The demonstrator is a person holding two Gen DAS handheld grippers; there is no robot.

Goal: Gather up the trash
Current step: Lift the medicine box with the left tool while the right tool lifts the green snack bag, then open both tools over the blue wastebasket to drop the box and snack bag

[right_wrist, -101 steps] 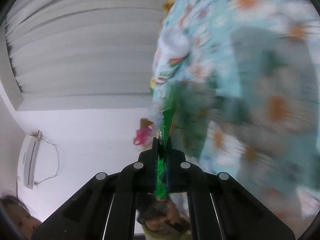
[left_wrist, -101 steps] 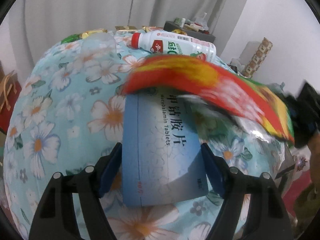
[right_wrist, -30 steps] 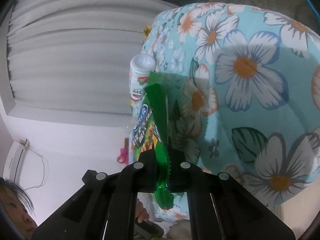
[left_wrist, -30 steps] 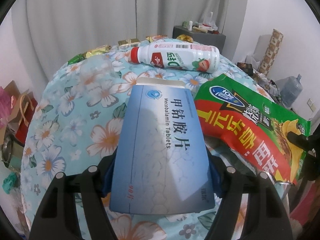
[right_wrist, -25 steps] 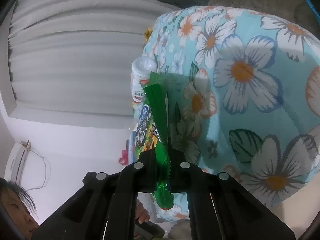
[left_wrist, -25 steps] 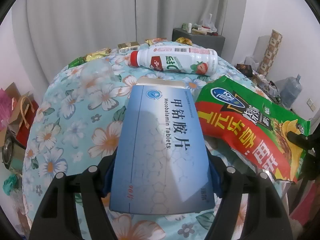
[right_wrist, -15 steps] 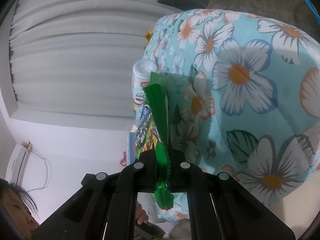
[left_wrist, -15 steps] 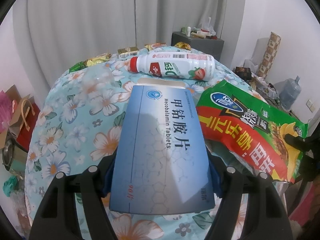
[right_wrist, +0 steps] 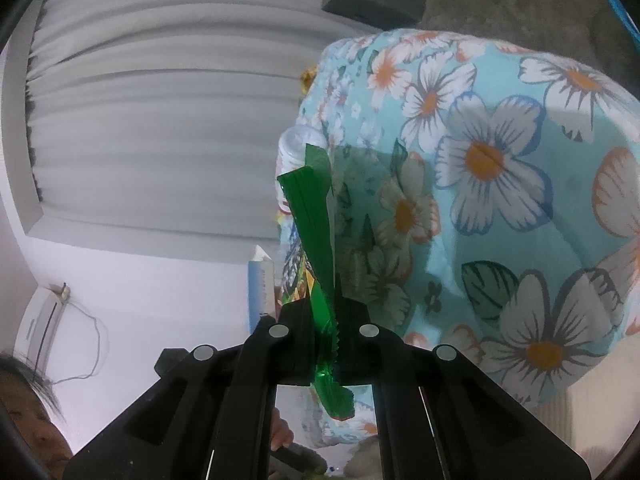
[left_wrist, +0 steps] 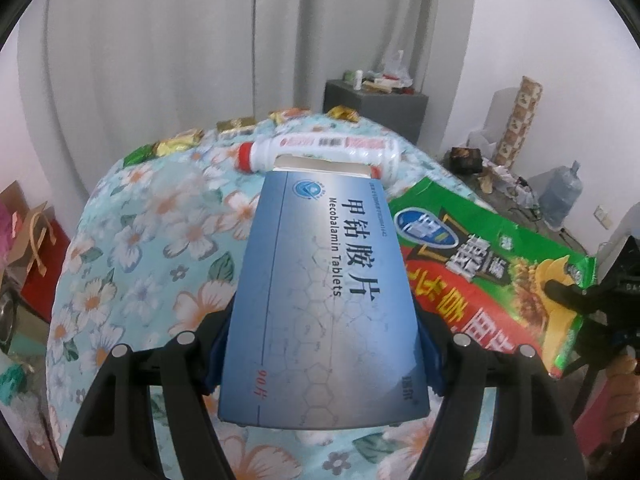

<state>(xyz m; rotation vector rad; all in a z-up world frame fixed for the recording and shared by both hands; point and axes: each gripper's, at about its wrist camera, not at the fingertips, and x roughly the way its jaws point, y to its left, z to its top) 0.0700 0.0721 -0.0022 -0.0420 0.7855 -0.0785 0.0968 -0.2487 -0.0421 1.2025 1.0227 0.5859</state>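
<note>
A blue medicine box (left_wrist: 328, 280) fills the gap between the fingers of my left gripper (left_wrist: 324, 320), which is shut on its sides and holds it above the floral tablecloth (left_wrist: 152, 232). To its right hangs a green and red snack bag (left_wrist: 480, 264). My right gripper (left_wrist: 576, 296) pinches that bag's corner. In the right wrist view the right gripper (right_wrist: 324, 320) is shut on the bag's green edge (right_wrist: 316, 232), with the box (right_wrist: 260, 284) beside it. A white drink bottle (left_wrist: 320, 152) with a red cap lies on the table behind the box.
Several foil candy wrappers (left_wrist: 176, 146) lie along the table's far edge. A grey cabinet (left_wrist: 376, 108), a roll of paper (left_wrist: 520, 120) and a water jug (left_wrist: 560, 196) stand behind on the right. Paper bags (left_wrist: 32, 232) sit on the floor at left.
My left gripper has risen a little with the box, and the box's far end now covers part of the bottle. The right gripper keeps its grip on the bag.
</note>
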